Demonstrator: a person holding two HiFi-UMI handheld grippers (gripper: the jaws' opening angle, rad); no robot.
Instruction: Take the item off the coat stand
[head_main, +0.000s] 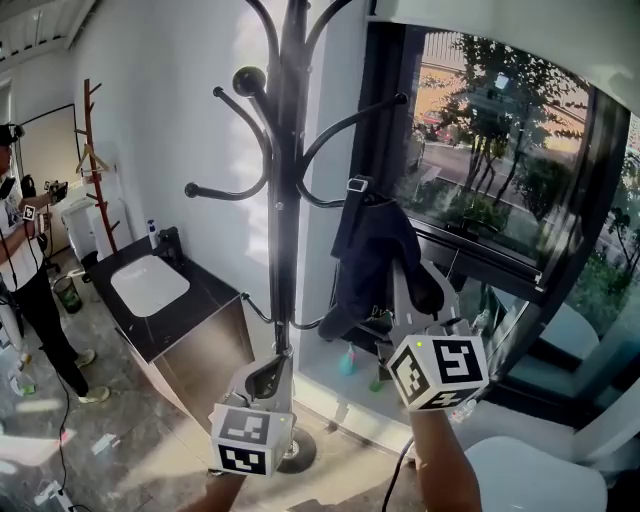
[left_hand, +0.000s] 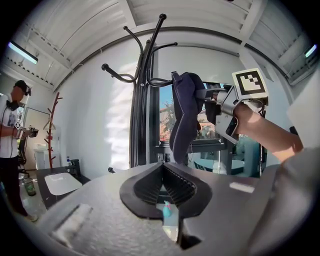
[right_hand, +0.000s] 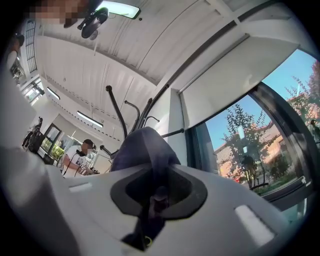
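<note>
Navy cloth garment (head_main: 375, 250) on black metal coat stand (head_main: 287, 150): right tongs (right_hand: 159, 192) clamping it, upward lift advised; left tongs (left_hand: 162, 169) together.

The left gripper (left_hand: 161, 172), grey with black ribbed pads, sits low and near on the left, pointing level, its jaws together with nothing between them; the right gripper (right_hand: 159, 192), grey likewise, sits higher and farther right, tilted upward, jaws clamped on a fold of dark navy cloth garment (right_hand: 142, 150); the bare right forearm (head_main: 440, 465) reaches up behind its marker cube (head_main: 437, 372).
</note>
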